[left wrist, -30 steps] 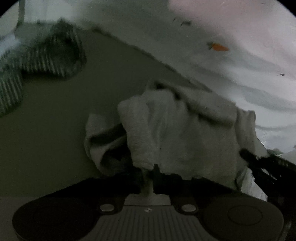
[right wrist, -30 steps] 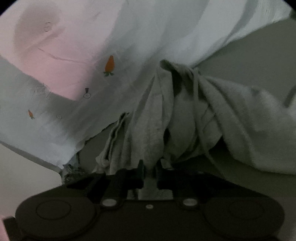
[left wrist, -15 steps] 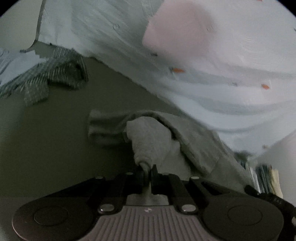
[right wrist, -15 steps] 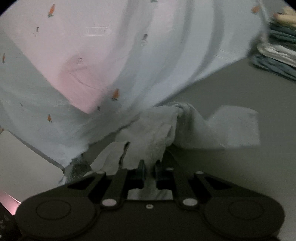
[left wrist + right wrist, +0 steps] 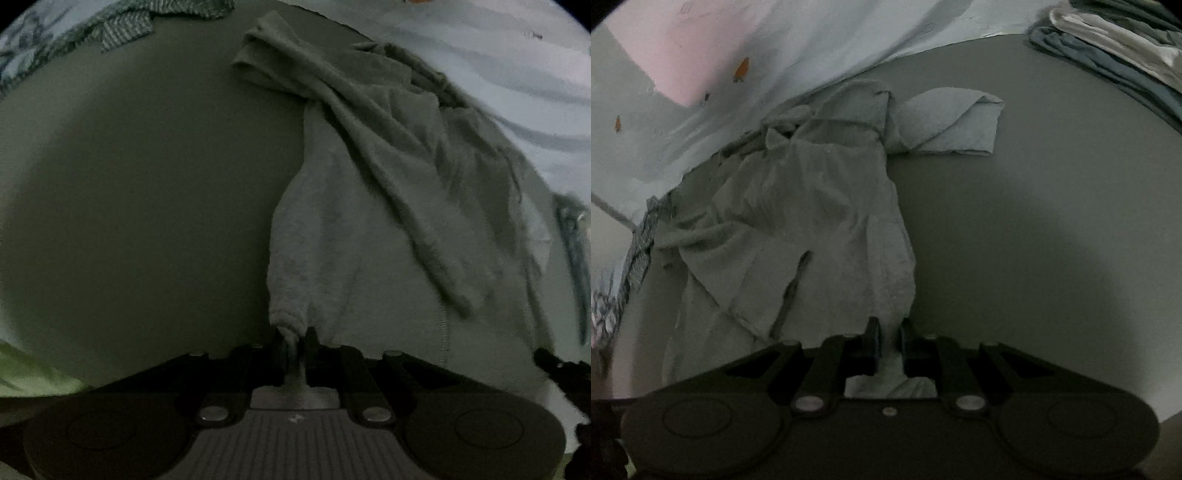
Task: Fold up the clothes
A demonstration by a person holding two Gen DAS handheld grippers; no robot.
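Note:
A grey terry garment [image 5: 369, 206] lies stretched over the dark grey table [image 5: 129, 184], with one end folded over at the far side. My left gripper [image 5: 295, 341] has a bunched corner of it between its fingers; the jaws are opening and the cloth still fills the narrow gap. In the right wrist view the same garment [image 5: 820, 206] runs from the far sheet down to my right gripper [image 5: 889, 339], which is shut on its near edge.
A pale blue sheet with small carrot prints [image 5: 775, 48] covers the far side. A striped garment [image 5: 122, 22] lies at the far left. Folded clothes [image 5: 1115, 48] are stacked at the far right. Bare table [image 5: 1034, 221] lies to the right of the garment.
Both grippers have drawn the garment back from the sheet and lowered it. It hung bunched before and now lies stretched over the table.

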